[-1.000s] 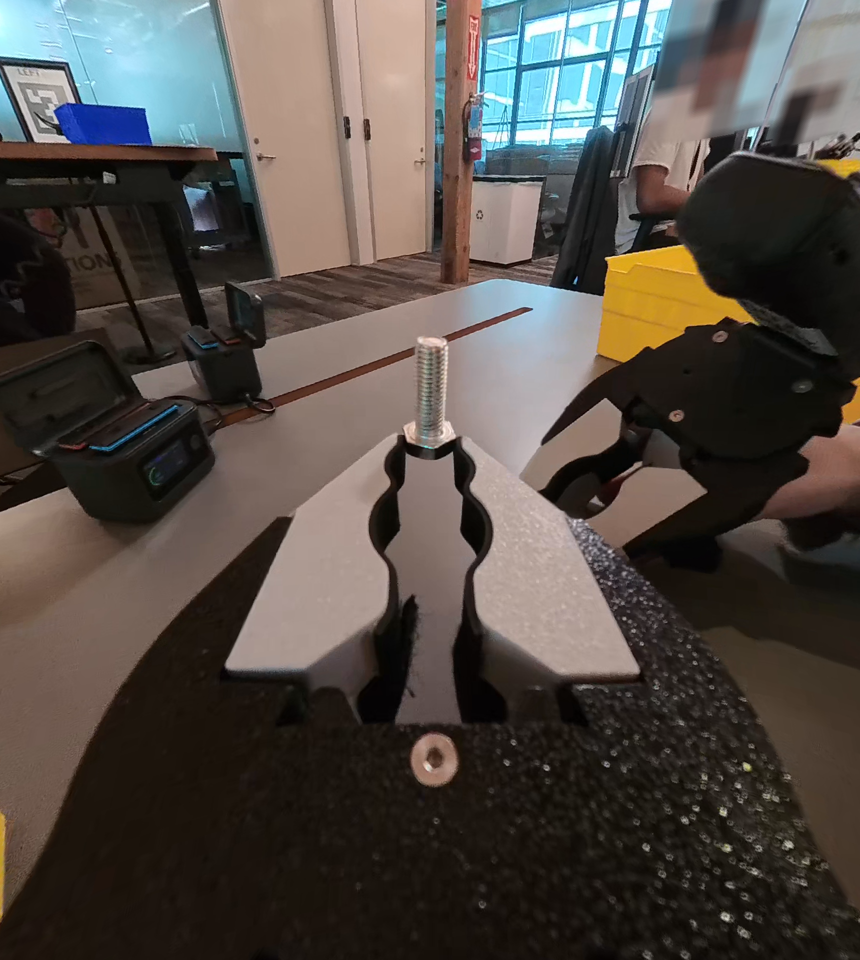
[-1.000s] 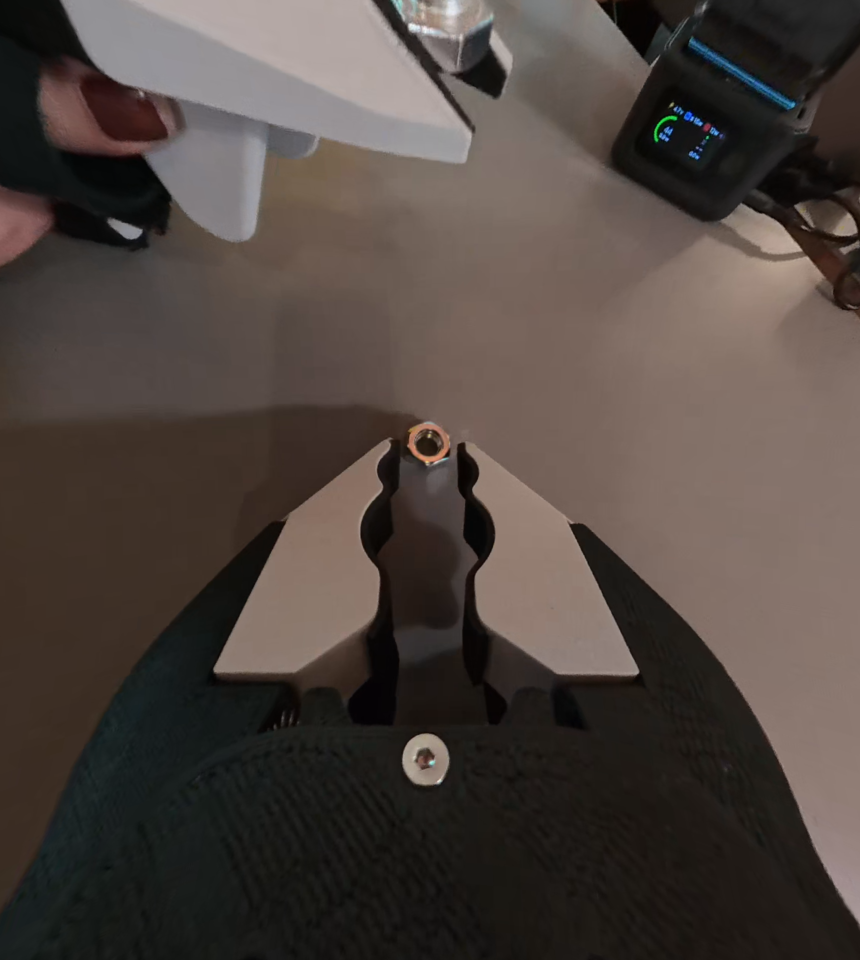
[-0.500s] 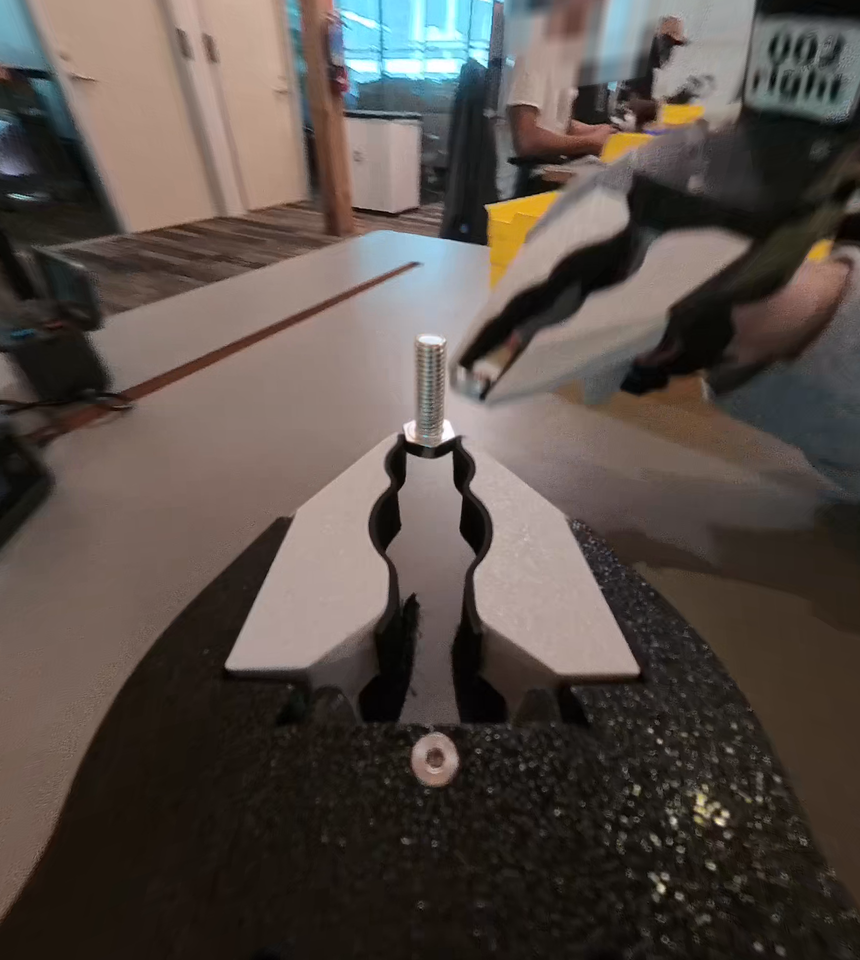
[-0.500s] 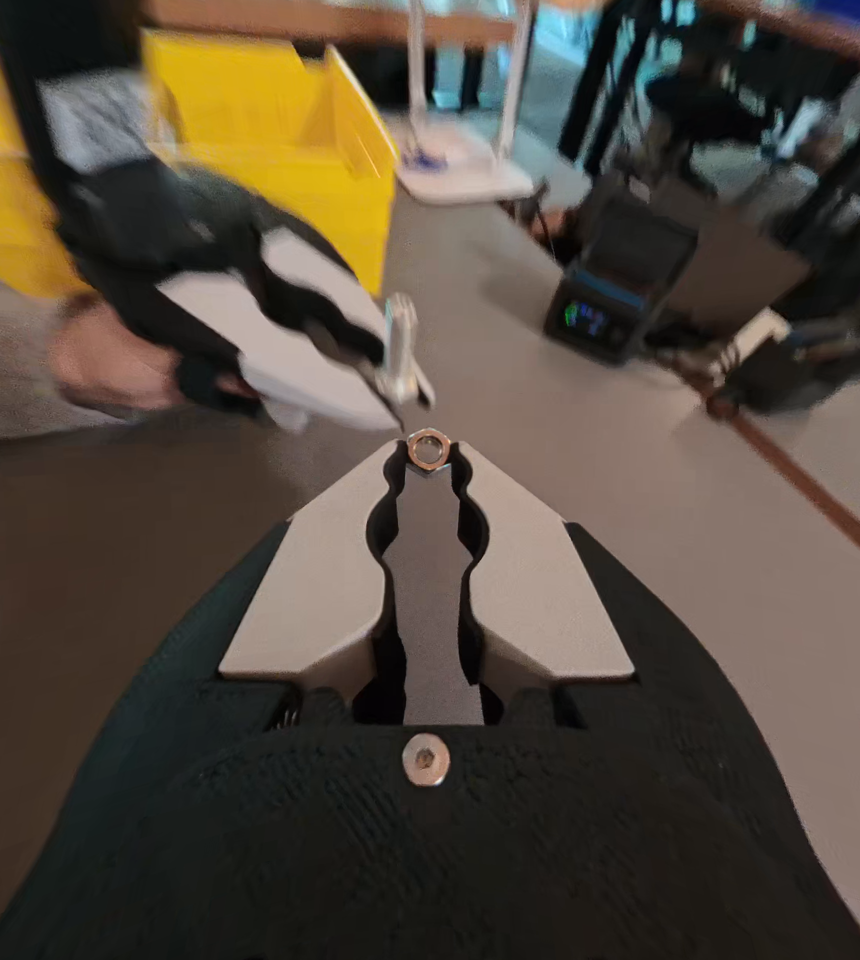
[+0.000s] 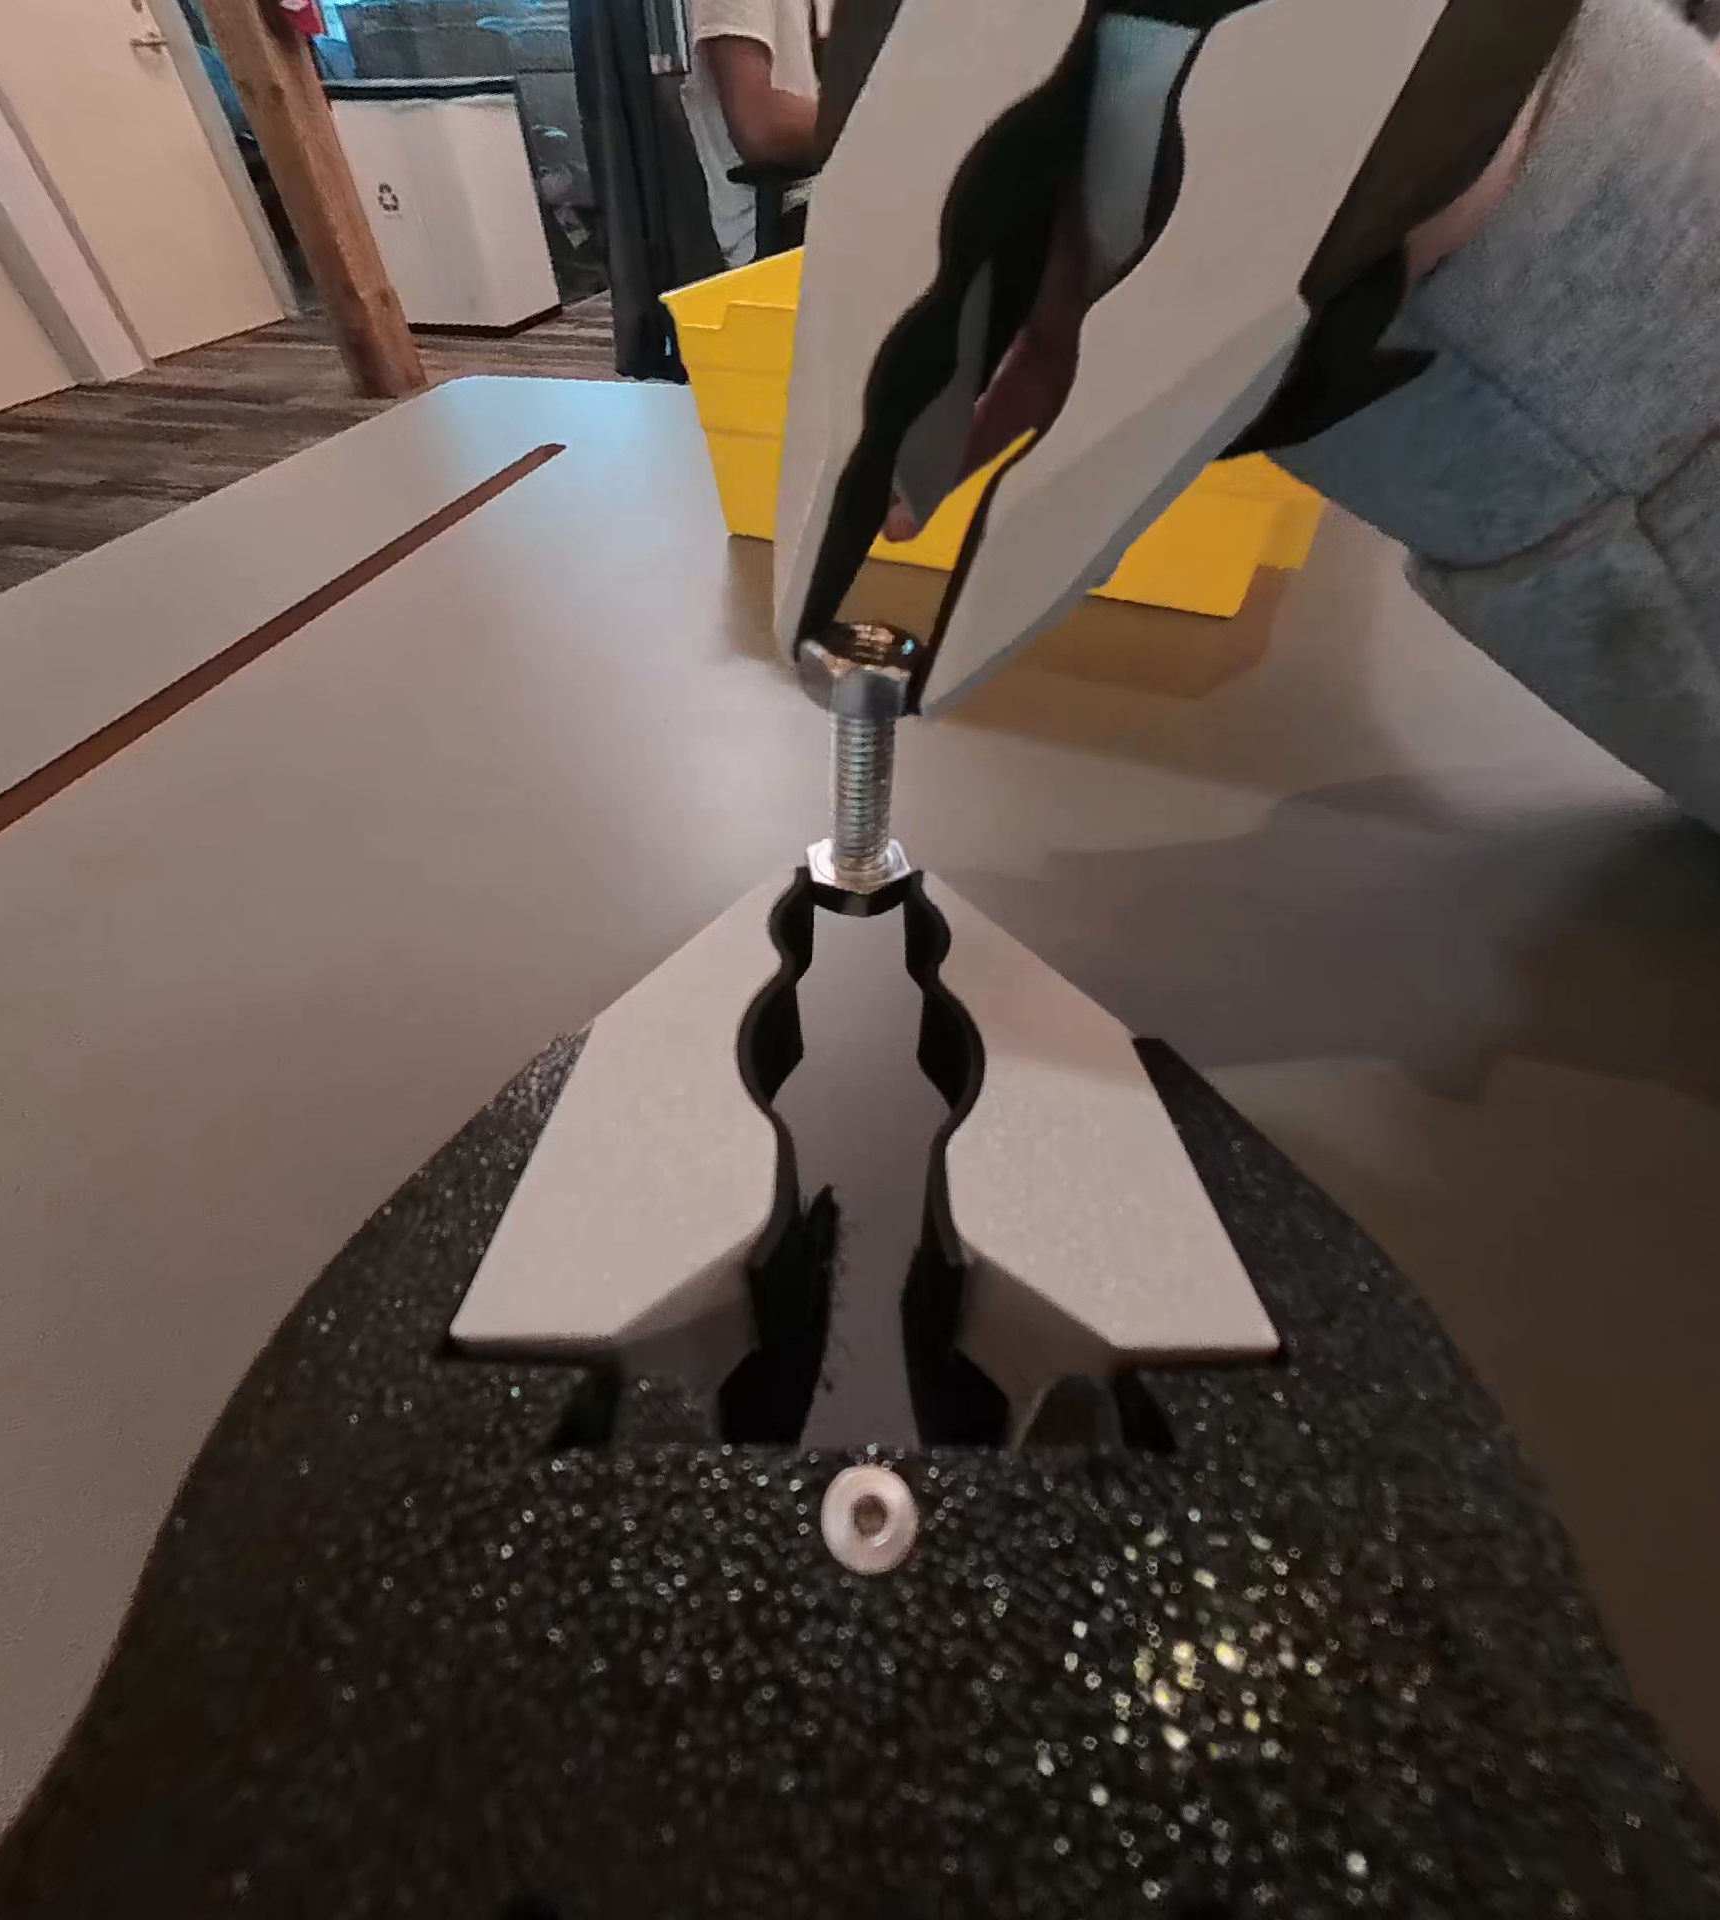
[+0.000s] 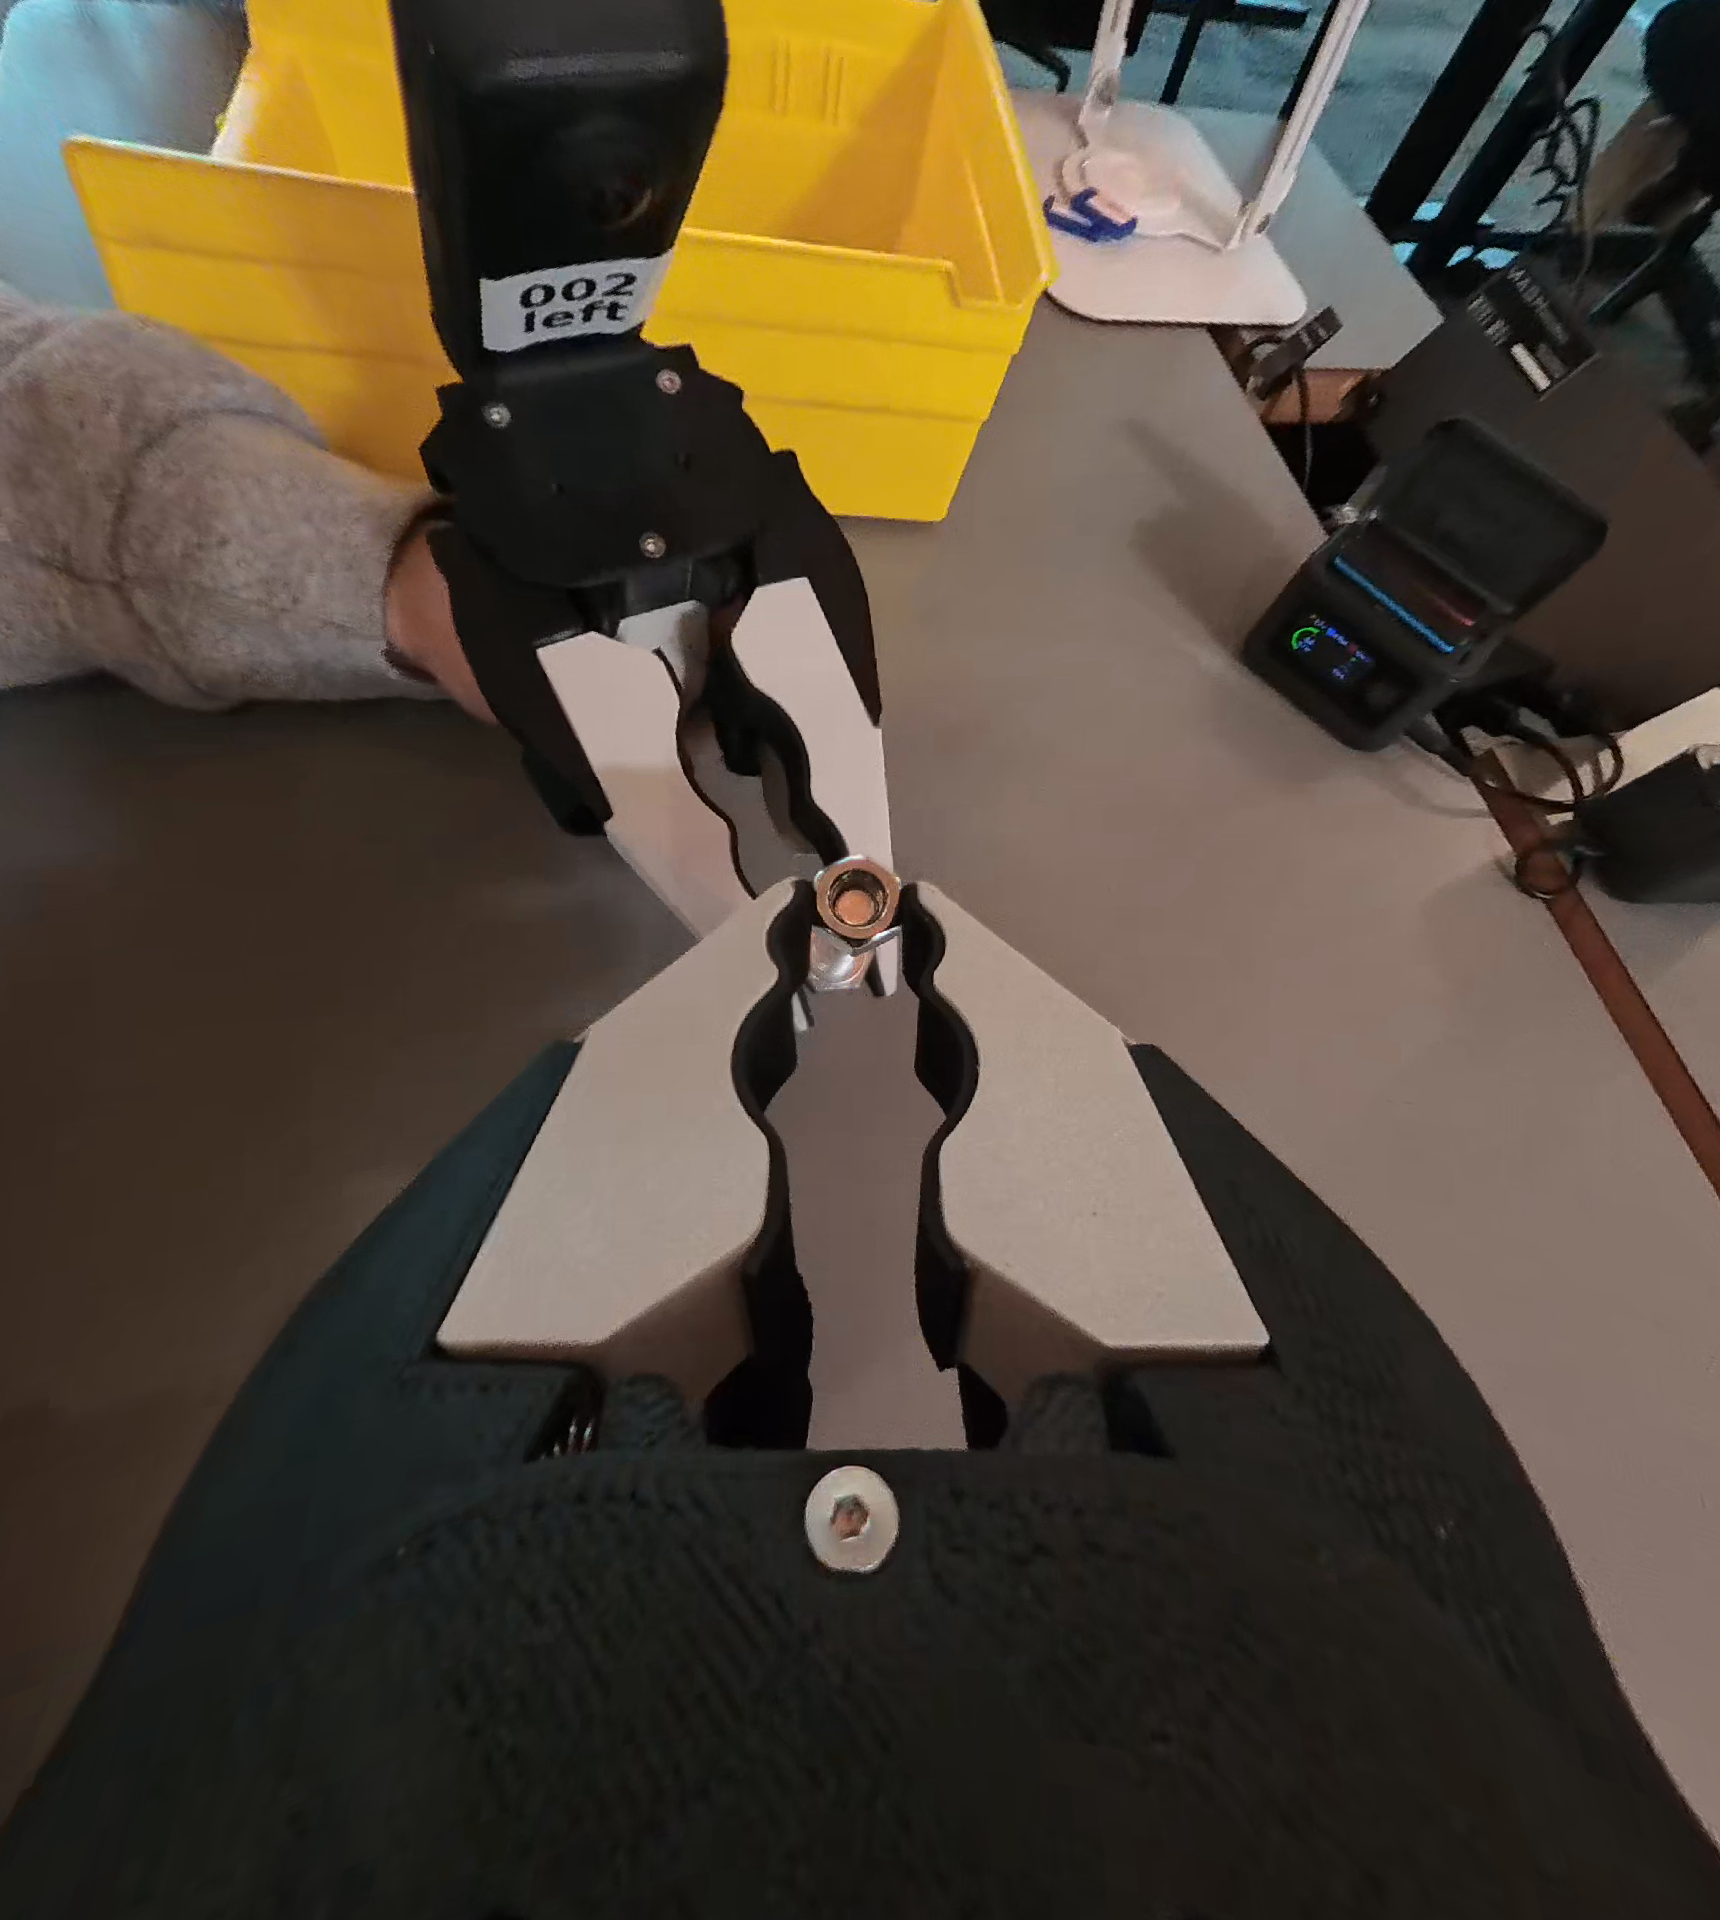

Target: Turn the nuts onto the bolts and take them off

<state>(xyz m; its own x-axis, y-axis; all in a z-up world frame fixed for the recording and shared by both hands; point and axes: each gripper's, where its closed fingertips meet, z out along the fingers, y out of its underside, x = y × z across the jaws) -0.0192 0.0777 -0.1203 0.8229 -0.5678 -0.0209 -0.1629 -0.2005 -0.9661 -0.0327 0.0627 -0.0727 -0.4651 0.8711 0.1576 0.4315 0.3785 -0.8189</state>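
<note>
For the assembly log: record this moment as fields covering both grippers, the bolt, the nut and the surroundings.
left gripper: shut on the bolt's hex head
bolt: upright, threaded shank pointing up
right gripper: shut on the nut, reaching in from above
nut: seated at the tip of the bolt; how far it is threaded cannot be told
table: grey, with a dark seam
yellow bin: behind the grippers
charger case: lid open, screen lit
</note>
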